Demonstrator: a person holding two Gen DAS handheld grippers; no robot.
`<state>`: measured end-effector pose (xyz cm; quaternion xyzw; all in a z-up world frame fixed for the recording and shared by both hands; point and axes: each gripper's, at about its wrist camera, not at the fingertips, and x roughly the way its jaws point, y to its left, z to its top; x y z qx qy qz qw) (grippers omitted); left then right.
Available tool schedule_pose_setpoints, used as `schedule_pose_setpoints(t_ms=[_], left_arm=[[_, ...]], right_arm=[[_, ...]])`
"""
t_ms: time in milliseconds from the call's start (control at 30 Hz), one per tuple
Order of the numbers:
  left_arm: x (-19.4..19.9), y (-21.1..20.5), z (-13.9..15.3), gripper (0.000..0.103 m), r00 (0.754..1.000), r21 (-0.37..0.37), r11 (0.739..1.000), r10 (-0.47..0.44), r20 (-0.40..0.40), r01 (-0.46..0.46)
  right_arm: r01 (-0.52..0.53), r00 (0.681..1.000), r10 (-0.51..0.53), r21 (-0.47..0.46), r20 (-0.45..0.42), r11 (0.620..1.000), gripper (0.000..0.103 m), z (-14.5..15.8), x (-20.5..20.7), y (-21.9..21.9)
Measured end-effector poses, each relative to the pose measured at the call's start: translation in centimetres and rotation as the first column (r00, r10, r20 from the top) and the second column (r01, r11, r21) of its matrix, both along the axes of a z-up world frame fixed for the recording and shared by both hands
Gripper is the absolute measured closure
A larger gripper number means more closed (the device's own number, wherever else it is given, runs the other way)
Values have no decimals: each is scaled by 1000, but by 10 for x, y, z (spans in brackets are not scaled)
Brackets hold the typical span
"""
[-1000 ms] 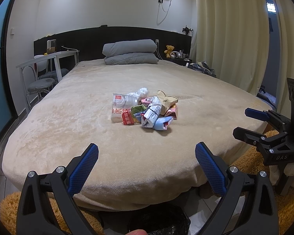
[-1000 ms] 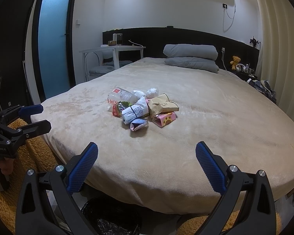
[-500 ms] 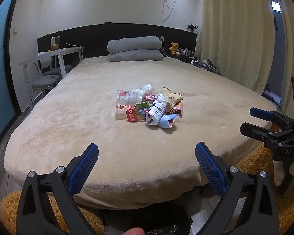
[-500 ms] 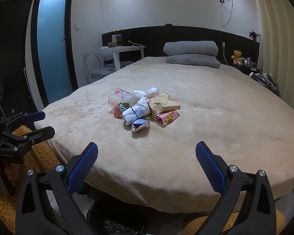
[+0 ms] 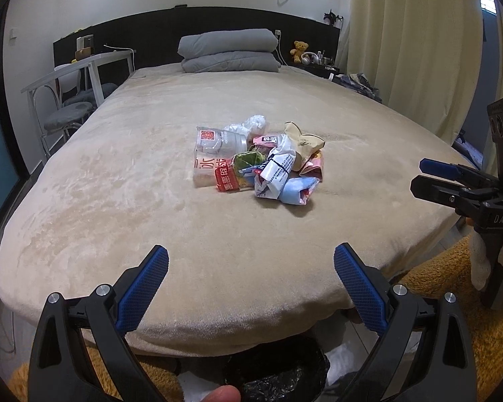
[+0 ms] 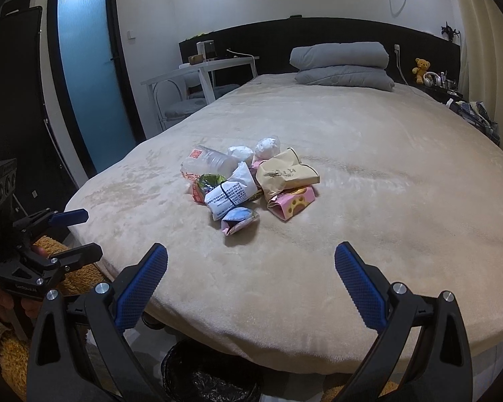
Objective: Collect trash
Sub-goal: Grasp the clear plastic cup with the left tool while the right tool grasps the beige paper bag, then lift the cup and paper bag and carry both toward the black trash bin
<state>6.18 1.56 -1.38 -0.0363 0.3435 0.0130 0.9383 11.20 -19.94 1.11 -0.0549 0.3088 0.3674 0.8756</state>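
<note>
A small pile of trash [image 5: 258, 160] [image 6: 248, 181] lies in the middle of the beige bed: a clear plastic bottle [image 5: 218, 140], wrappers, a brown paper bag [image 6: 285, 172] and crumpled tissue. My left gripper [image 5: 251, 268] hangs open over the bed's foot edge, well short of the pile, nothing between its fingers. My right gripper [image 6: 251, 266] is open too, also short of the pile; it shows from the side at the right of the left wrist view. A black-lined bin [image 6: 211, 378] [image 5: 278, 375] stands on the floor under the foot edge.
The bed [image 5: 151, 201] fills both views, with folded grey bedding [image 5: 228, 50] at the headboard. A white desk and chairs [image 5: 73, 93] stand at the left, a curtain [image 5: 412, 43] at the right. An orange shaggy rug [image 5: 452, 301] covers the floor.
Both grippers have moved forward and a little higher toward the bed, so the trash pile looks nearer. Both stay open.
</note>
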Motion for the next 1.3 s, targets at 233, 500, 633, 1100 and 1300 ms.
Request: schedule_pose_setpoints(t_ms=[233, 500, 633, 1100, 1300], left_arm=[[51, 20, 0, 6, 997, 10, 1000, 3, -72, -3], [120, 43, 2, 6, 993, -1, 1000, 0, -122, 0], [156, 51, -3, 6, 990, 24, 1000, 0, -144, 3], [235, 66, -33, 6, 965, 29, 1000, 8, -263, -1], [242, 73, -33, 20, 966, -8, 1000, 8, -258, -10]], right_arm=[[-46, 999, 47, -109, 8, 993, 4, -7, 60, 25], [-140, 990, 139, -183, -22, 973, 4, -28, 124, 56], [-196, 980, 198, -223, -15, 955, 4, -39, 141, 75], [-280, 958, 288, -263, -8, 923, 4, -55, 179, 122], [-306, 950, 310, -255, -24, 917, 20, -55, 177, 118]])
